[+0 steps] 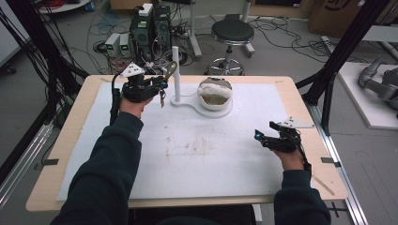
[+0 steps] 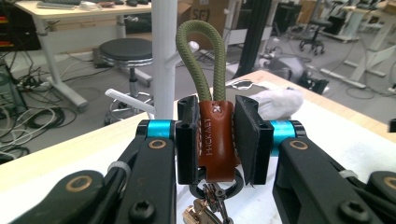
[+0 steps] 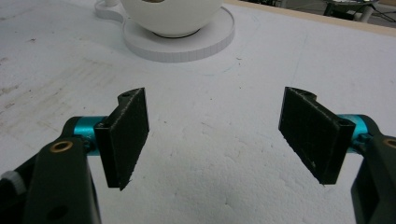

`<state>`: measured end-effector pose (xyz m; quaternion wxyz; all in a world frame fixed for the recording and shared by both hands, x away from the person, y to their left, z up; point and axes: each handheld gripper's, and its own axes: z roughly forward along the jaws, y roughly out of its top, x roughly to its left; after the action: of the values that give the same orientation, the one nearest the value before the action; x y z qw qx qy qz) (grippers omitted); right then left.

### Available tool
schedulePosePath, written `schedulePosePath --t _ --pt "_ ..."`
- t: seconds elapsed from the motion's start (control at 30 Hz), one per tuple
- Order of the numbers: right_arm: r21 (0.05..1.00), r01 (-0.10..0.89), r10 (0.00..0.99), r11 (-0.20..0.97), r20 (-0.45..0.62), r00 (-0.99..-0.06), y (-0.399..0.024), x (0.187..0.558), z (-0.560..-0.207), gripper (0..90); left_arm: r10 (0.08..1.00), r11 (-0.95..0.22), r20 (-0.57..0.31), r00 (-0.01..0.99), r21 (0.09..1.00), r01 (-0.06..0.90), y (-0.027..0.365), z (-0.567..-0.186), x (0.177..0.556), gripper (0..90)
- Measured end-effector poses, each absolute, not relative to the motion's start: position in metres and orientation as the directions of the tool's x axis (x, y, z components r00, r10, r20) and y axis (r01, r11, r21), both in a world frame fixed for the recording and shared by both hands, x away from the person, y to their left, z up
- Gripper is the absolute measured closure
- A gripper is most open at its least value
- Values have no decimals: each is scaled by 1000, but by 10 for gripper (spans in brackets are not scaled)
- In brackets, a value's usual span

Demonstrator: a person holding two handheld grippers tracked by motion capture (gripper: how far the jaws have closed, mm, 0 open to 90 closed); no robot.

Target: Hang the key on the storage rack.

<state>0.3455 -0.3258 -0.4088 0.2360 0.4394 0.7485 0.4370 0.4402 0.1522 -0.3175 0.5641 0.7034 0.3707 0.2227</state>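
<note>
Keys up in the air, next to the white pole

The left tool point(image 2: 217, 140) holds the key strap point(image 2: 216, 135) tight by its brown leather part, up above the table point(image 1: 65, 140) and just beside the white pole point(image 1: 176, 70). The green loop point(image 2: 201, 56) stands up over the tool, and the keys point(image 2: 205, 212) hang down under it. I think the loop is meant to go on a peg of the pole. The loop is narrow, so it could miss the peg or bump the pole and tip it toward the white bowl point(image 1: 215, 96). The leather could slip, and then the keys would drop. The right tool point(image 3: 224, 135) is wide open and holds nothing, low over the table.
</note>
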Motion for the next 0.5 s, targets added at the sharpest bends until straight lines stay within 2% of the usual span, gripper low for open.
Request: schedulePosePath --t 0.33,0.4,0.5 --pt "859 455 861 236 32 -508 -327 345 -410 247 823 -152 -74 563 926 344 136 -330 460 705" --pt "858 457 862 235 33 -506 -327 345 -411 247 830 -146 -87 552 920 364 135 -334 462 700" --pt "859 457 862 231 37 -506 -328 345 -411 247 831 -105 -129 540 919 381 138 -341 462 644"
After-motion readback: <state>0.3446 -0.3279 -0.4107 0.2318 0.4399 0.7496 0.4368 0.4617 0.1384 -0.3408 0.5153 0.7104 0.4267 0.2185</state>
